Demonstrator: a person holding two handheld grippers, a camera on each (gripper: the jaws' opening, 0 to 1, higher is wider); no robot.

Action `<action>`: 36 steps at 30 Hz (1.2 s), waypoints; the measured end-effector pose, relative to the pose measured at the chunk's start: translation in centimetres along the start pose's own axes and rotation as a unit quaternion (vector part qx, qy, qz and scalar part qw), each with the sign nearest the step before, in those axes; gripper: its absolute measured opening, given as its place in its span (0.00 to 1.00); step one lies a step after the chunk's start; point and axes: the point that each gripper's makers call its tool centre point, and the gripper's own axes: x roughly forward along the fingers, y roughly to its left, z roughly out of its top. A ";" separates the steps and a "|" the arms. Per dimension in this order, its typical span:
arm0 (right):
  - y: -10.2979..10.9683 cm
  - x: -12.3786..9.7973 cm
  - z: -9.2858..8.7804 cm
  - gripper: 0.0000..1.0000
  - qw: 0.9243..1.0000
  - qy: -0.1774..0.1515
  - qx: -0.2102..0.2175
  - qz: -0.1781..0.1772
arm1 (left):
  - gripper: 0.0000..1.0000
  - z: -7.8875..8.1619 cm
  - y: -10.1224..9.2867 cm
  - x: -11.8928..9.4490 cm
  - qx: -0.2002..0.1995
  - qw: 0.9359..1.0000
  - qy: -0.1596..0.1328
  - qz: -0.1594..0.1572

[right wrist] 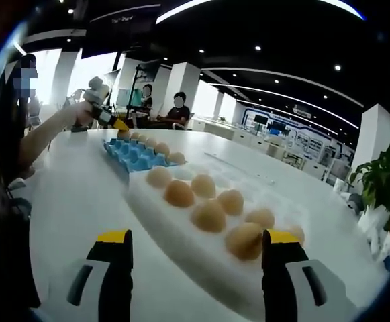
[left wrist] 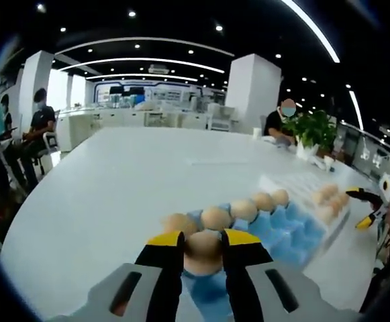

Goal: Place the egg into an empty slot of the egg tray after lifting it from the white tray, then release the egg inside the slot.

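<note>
Left gripper [left wrist: 203,249] clamps egg [left wrist: 203,247] over blue egg tray [left wrist: 285,231] – right gripper [right wrist: 198,249] spread wide – white tray [right wrist: 181,231], seven eggs [right wrist: 209,216]

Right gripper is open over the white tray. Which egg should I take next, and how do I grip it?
Probably the nearest egg, in front of the right gripper. Come straight down from above and close across its rounded middle: only its top half stands clear of the white tray, and neighbouring eggs sit close beside it.

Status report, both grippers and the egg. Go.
Left hand-held gripper shut on egg, over blue egg tray. Right hand-held gripper open, empty, facing white tray. Nothing in the way.
</note>
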 end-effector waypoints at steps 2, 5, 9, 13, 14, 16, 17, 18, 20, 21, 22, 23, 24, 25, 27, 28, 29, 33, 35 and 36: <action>0.0 0.0 0.0 0.82 1.000 0.000 -0.001 0.000 | 0.19 -0.1 0.0 0.0 -0.001 1.000 0.000 0.001; 0.1 0.0 0.0 0.82 1.000 0.001 -0.001 -0.001 | 0.07 1.1 -0.6 0.0 -0.030 0.998 -0.036 -0.030; 0.1 -0.1 0.2 0.83 1.000 0.000 -0.002 -0.002 | 0.06 1.0 0.4 0.0 -0.002 1.000 -0.026 -0.005; -0.1 -0.3 0.3 0.83 1.000 -0.003 0.000 -0.003 | 0.07 1.1 0.0 -0.2 -0.008 0.999 -0.031 -0.020; 0.0 -0.3 0.2 0.83 1.000 -0.002 0.000 -0.004 | 0.07 0.7 0.0 -0.1 -0.007 0.999 -0.026 -0.018; 0.1 -0.2 0.1 0.83 1.000 0.001 -0.001 -0.004 | 0.10 0.4 0.0 -0.1 -0.005 1.000 -0.026 -0.016; 0.1 -0.2 0.1 0.83 1.000 0.001 -0.001 -0.004 | 0.13 0.2 0.0 -0.1 -0.004 0.999 -0.026 -0.017; 0.1 -0.2 0.0 0.83 1.000 0.002 -0.002 -0.003 | 0.15 0.1 -0.1 0.0 -0.002 0.999 -0.025 -0.021; 0.2 -0.2 0.0 0.83 1.000 0.002 -0.003 -0.001 | 0.20 -0.5 -0.5 0.1 0.000 0.999 -0.021 -0.025; 0.2 -0.2 0.1 0.83 1.000 0.001 -0.003 -0.001 | 0.22 -0.5 -0.5 0.1 0.005 0.999 -0.021 -0.024; 0.2 -0.2 0.1 0.83 1.000 0.001 -0.002 -0.001 | 0.24 -0.6 -0.7 0.0 0.020 0.999 -0.015 -0.023; 0.1 -0.2 0.1 0.83 1.000 0.001 -0.002 -0.002 | 0.25 -0.6 -1.0 0.0 0.021 0.999 -0.016 -0.024; 0.1 -0.2 0.1 0.83 1.000 0.000 -0.003 -0.003 | 0.28 -0.5 -1.1 -0.1 0.022 0.999 -0.019 -0.024; 0.1 -0.2 0.2 0.83 1.000 0.000 -0.003 -0.003 | 0.30 -0.5 -1.1 -0.1 0.024 0.999 -0.020 -0.026; 0.2 -0.2 0.2 0.83 1.000 -0.001 -0.003 -0.003 | 0.33 -0.5 -1.1 -0.1 0.027 0.999 -0.019 -0.025; 0.3 -0.2 0.2 0.83 1.000 -0.002 -0.002 -0.002 | 0.33 -0.5 -1.1 -0.1 0.029 0.999 -0.019 -0.025; 0.3 -0.2 0.2 0.83 1.000 -0.001 -0.002 -0.001 | 0.33 -0.5 -1.4 0.0 0.028 0.999 -0.020 -0.026; 0.3 -0.2 -0.1 0.83 1.000 0.002 -0.003 -0.002 | 0.34 -0.1 -2.6 -0.2 0.031 0.998 -0.027 -0.039; 0.1 -0.2 -0.1 0.83 1.000 0.003 -0.003 -0.004 | 0.35 0.3 -2.8 0.0 0.031 0.998 -0.032 -0.046; 0.1 -0.2 -0.1 0.83 1.000 0.004 -0.003 -0.004 | 0.35 0.3 -2.9 0.0 0.030 0.998 -0.034 -0.048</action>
